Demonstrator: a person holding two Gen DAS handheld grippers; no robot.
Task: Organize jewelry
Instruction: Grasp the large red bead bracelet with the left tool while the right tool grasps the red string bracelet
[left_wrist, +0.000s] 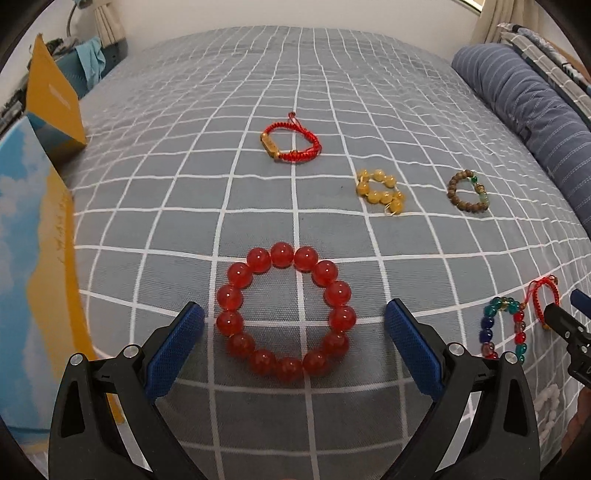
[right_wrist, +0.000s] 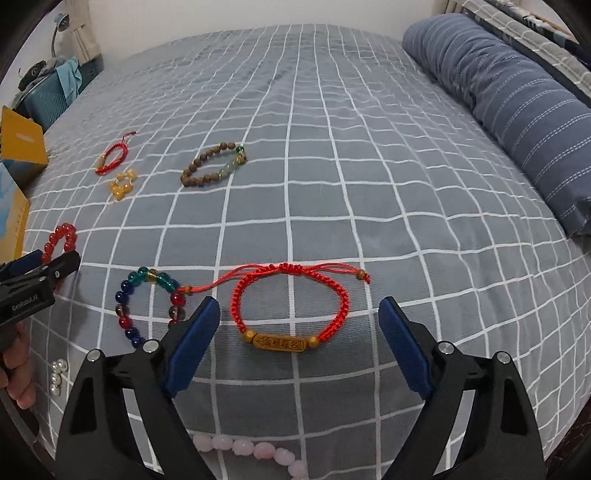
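Note:
Several bracelets lie on a grey checked bedspread (left_wrist: 221, 155). My left gripper (left_wrist: 294, 314) is open, its fingers either side of a big red bead bracelet (left_wrist: 285, 308), not touching it. My right gripper (right_wrist: 299, 312) is open around a red cord bracelet with a wooden tag (right_wrist: 290, 306). Beside it lies a multicoloured glass bead bracelet (right_wrist: 147, 306), also in the left wrist view (left_wrist: 503, 326). Farther off are another red cord bracelet (left_wrist: 291, 142), a yellow bead bracelet (left_wrist: 380, 190) and a brown wooden bead bracelet (left_wrist: 468, 190).
A blue and yellow box (left_wrist: 33, 236) with its lid raised stands at the left bed edge. A rolled striped blue quilt (right_wrist: 517, 99) lies along the right. Pink beads (right_wrist: 251, 452) and small silver beads (right_wrist: 58, 374) lie near the front edge.

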